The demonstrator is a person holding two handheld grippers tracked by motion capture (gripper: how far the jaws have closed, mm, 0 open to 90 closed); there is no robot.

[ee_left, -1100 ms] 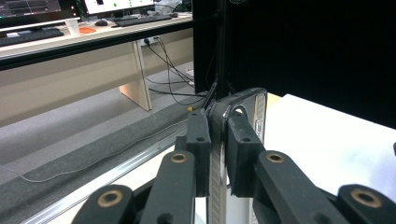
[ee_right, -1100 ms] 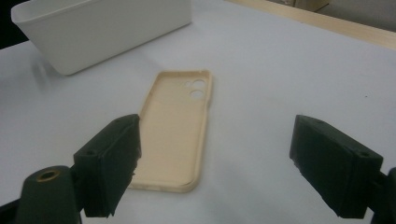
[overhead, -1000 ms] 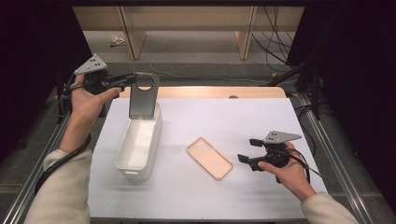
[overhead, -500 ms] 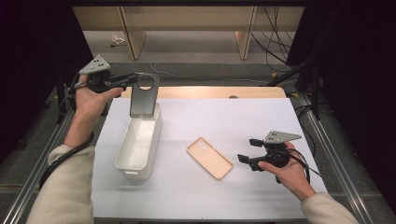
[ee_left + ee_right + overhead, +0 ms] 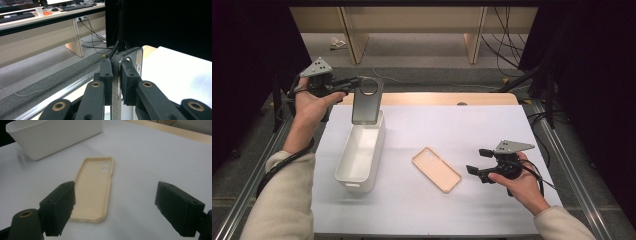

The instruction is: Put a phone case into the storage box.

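Observation:
A dark grey phone case [image 5: 366,106] with a round camera hole hangs upright over the far end of a white bin [image 5: 355,183]. My left gripper [image 5: 357,83] is shut on its top edge. In the left gripper view the pads [image 5: 107,75] clamp the thin case [image 5: 136,53] edge-on. A beige phone case [image 5: 436,169] lies open side up in the middle of the white table. My right gripper [image 5: 477,161] hovers just to its right, open, nothing between its jaws. From the right gripper view [image 5: 115,206] the beige case [image 5: 95,187] lies ahead, with the bin [image 5: 50,135] beyond.
The white table surface [image 5: 462,125] has a wooden strip along its far edge. Metal rails [image 5: 557,150] run along both sides. Beyond the table are desk legs and loose cables on a grey floor.

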